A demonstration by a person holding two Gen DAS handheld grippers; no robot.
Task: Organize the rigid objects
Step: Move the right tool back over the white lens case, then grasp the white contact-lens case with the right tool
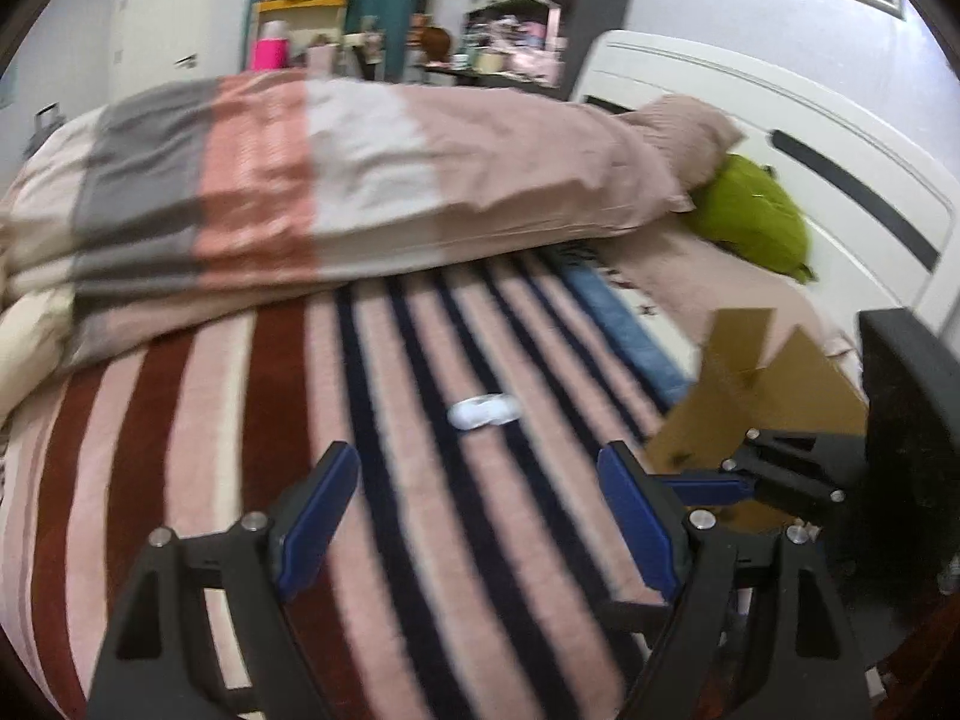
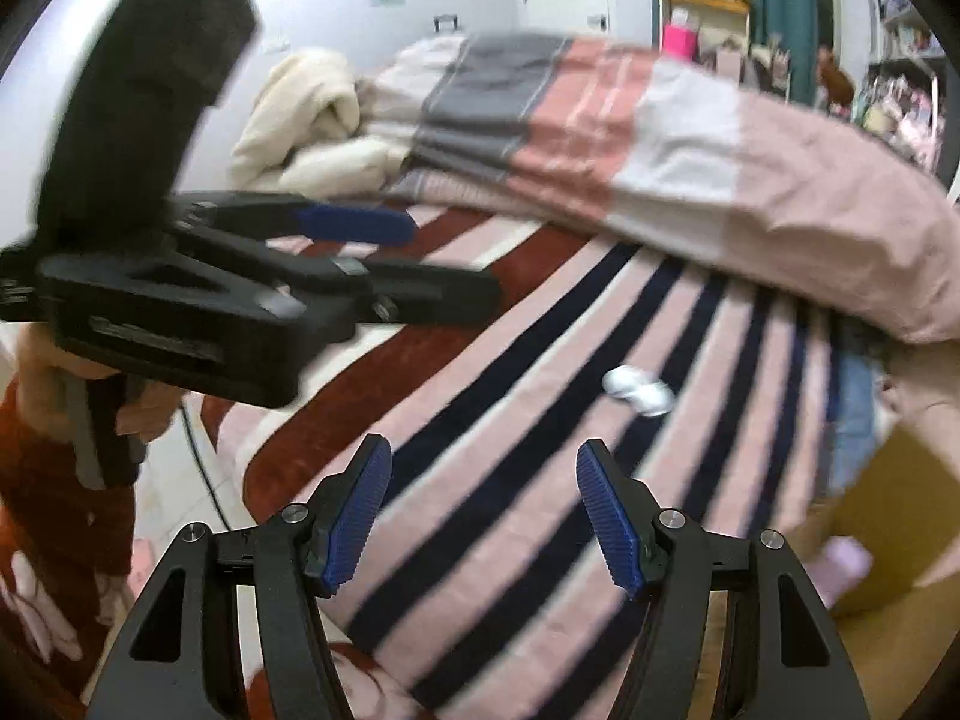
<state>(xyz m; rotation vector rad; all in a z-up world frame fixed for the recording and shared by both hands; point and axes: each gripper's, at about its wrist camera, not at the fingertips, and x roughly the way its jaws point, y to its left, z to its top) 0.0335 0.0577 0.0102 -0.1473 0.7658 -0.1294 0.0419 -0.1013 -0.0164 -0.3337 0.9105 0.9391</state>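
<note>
A small white object [image 1: 483,411] lies on the striped blanket [image 1: 390,480] of a bed; it also shows in the right wrist view [image 2: 637,391]. My left gripper [image 1: 477,474] is open and empty, hovering just short of it. My right gripper [image 2: 483,477] is open and empty, nearer than the white object. The right gripper shows at the right of the left wrist view [image 1: 708,489], at a cardboard box [image 1: 768,402]. The left gripper shows at the left of the right wrist view [image 2: 360,225]. A pale purple object [image 2: 846,561] lies in the box [image 2: 888,516].
A folded duvet [image 1: 336,186] lies across the far side of the bed. A green pillow [image 1: 756,219] rests against the white headboard [image 1: 810,138]. A blue cloth [image 1: 624,324] lies beside the box. Cluttered shelves [image 1: 522,12] stand behind the bed.
</note>
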